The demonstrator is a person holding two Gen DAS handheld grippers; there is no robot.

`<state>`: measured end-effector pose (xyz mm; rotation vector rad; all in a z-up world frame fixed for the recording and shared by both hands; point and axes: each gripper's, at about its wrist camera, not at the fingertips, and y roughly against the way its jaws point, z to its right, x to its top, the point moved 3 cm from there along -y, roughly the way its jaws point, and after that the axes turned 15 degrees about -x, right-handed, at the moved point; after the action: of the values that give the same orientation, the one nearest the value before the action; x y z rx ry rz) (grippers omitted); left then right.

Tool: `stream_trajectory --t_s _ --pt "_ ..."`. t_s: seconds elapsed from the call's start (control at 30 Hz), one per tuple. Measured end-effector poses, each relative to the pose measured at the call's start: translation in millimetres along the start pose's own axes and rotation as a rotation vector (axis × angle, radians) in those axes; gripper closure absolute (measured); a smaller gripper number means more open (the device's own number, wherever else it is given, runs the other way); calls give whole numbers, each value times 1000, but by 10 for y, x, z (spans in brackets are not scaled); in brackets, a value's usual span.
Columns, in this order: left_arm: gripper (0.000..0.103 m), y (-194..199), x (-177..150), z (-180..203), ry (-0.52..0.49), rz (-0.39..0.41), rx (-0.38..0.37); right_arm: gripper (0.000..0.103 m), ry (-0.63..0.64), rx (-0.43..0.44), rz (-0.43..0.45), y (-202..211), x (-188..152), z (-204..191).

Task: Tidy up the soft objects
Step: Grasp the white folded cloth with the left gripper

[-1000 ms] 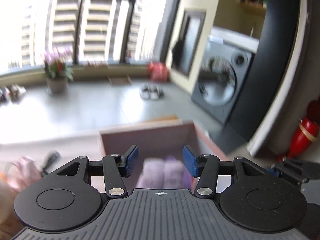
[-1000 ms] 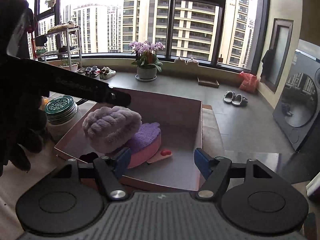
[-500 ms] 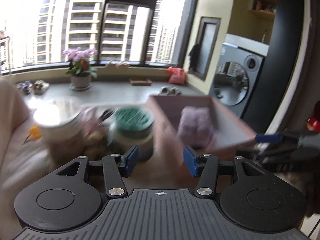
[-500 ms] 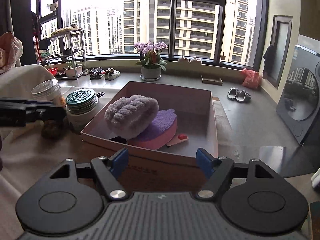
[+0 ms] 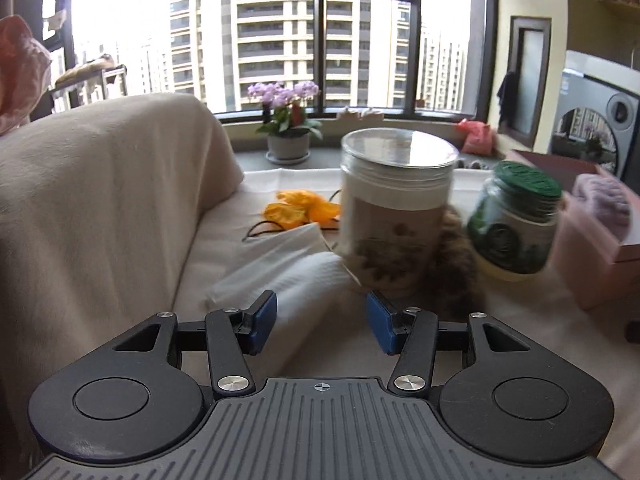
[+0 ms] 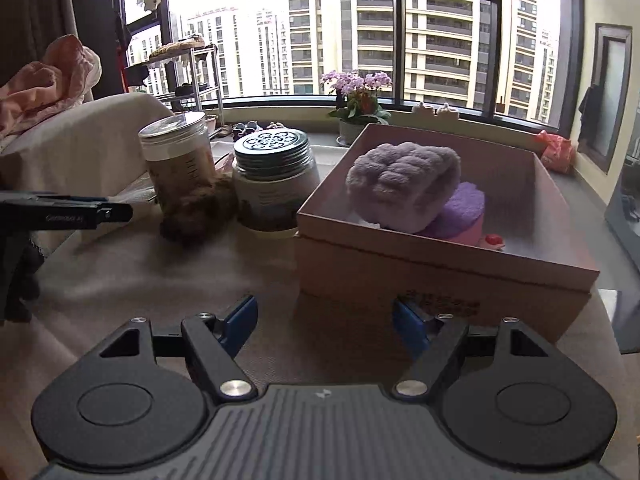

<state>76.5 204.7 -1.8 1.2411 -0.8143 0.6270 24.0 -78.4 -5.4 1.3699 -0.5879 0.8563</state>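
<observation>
The left gripper (image 5: 321, 322) has its blue fingers wide apart with nothing between them. Right ahead of it stands a tall clear-lid jar (image 5: 394, 208), and a green-lid jar (image 5: 516, 220) stands close beside that. A brown furry thing (image 6: 198, 210) fills the gap low down between the two jars. On the left, the draped sofa arm (image 5: 100, 184) is a big wall. The cardboard box (image 6: 440, 276) blocks the right side. There is bare cloth in front of the right gripper (image 6: 324, 322), before the box.
</observation>
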Motion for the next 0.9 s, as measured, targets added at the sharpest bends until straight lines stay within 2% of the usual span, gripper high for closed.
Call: stream_trajectory --t_s 0.13,0.17,0.27,0.37,0.4,0.5,0.63,0.9 --pt "48 -292 83 -133 11 -55 42 28 36 8 27 -40 -58 -91" --pt "44 -327 94 -168 26 -55 41 28 33 11 26 -54 -72 -95" --pt "50 -364 121 -197 54 -32 19 28 10 22 -6 -140 -120 -82" --pt "55 -363 105 -159 28 -24 23 27 -20 31 -41 -214 -109 -49" --pt "62 -346 95 -141 19 -22 25 26 -26 31 -42 -219 -106 -42" --pt "69 -312 86 -128 25 -16 22 23 -11 26 -42 -227 -114 -65" --pt "72 -270 67 -148 47 -7 15 18 23 21 -46 -238 -120 -113" --pt "76 -253 61 -67 -4 -16 37 8 77 26 -57 -256 -114 -201"
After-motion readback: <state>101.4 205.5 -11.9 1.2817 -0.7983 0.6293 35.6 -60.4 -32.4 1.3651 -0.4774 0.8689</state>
